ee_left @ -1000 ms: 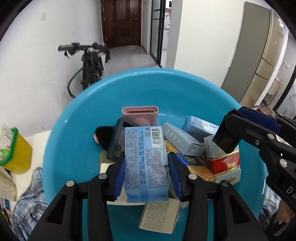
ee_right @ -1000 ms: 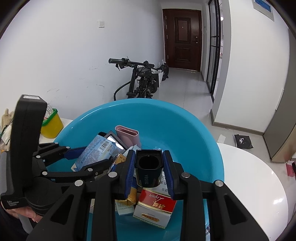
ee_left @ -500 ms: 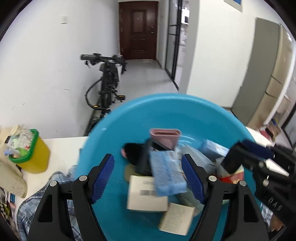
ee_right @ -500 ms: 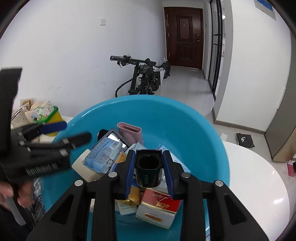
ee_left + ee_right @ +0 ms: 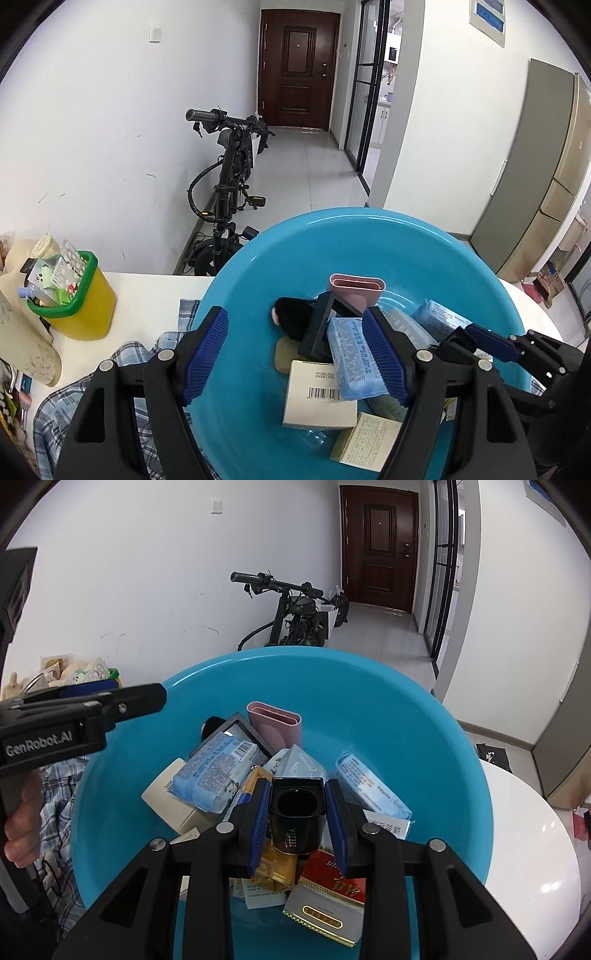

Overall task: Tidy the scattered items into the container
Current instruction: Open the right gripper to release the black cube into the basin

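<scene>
Basin (image 5: 258, 273) centre heaped with boxes (image 5: 317, 398), bare blue wall on far side, white surface (image 5: 524, 834) clear at right, yellow tub (image 5: 79, 302) at left.

We see dark bicycle (image 5: 229, 177) leaning at white wall, handlebar toward room. Behind it, brown door (image 5: 297, 70) at end of tiled hallway, glass partition (image 5: 369, 96) to its right. On white table (image 5: 147, 295) we spot yellow bin (image 5: 83, 310) with green rim, stuffed with packets. Checked cloth (image 5: 110, 373) lies near it on table. Grey-and-beige fridge (image 5: 546, 166) stands at right.
</scene>
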`<state>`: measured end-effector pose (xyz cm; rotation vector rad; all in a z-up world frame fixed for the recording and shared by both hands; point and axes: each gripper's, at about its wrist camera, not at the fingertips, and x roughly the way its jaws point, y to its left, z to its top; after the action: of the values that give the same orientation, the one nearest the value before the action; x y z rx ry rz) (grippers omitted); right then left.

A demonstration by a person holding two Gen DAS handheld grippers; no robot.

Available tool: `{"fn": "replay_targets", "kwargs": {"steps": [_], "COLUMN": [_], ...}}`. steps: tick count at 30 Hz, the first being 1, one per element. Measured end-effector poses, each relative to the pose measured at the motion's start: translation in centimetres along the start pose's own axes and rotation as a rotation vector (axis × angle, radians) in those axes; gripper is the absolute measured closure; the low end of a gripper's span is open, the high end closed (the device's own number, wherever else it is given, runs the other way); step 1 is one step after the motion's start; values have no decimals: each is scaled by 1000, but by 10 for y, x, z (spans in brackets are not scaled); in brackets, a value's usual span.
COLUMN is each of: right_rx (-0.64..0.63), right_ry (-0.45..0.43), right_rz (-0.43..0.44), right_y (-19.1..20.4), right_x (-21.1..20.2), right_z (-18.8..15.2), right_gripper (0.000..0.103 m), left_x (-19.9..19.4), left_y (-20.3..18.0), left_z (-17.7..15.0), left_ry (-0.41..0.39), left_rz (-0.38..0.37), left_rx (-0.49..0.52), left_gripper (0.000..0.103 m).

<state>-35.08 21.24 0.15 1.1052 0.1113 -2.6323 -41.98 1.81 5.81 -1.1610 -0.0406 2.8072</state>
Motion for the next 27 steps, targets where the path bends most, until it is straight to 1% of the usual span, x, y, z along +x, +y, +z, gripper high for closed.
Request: {"fn": "replay_targets", "kwargs": {"steps": [9,14,16,17,18,19,20,21,23,27], "right_rx": [12,-6,-8,-5,-1,1,2,3,-5,-6], "right_ry": [-1,-17,-28,-31,-35,-45,-60,-80,-104,-115], "right_rz": [-3,-43,-41,-41,-44,-52,-64,-83,-115,-123], "right_y": [-2,1,1,0,-1,-1,-1,-1,0,-2], "right_x": [-1,-4,-7,-8,-8,-10,-11,-14,-18,-22], "right_z": [0,1,2,3,3,3,4,4,4,6], "right_gripper": [74,74,72,70,57,40,34,32,31,20], "left_x": [2,1,-1,-2,-2,-3,-4,-5,-6,-6], "left_y": [-5,-7,-6,-5,-3,-2,-1,0,1,-1], "left_z": [-2,-2,-2,-1,-1,-1,-1,-1,0,0], "left_ry": [-4,-13,-27,-31,-33,-35,-41,-51,-58,-53], "left_rz": [8,21,29,27,27,29,32,35,39,36], "left_rx": [14,16,10,5,-2,-7,-13,-17,-21,-16], "left_gripper": [26,26,25,25,25,22,21,19,19,19]}}
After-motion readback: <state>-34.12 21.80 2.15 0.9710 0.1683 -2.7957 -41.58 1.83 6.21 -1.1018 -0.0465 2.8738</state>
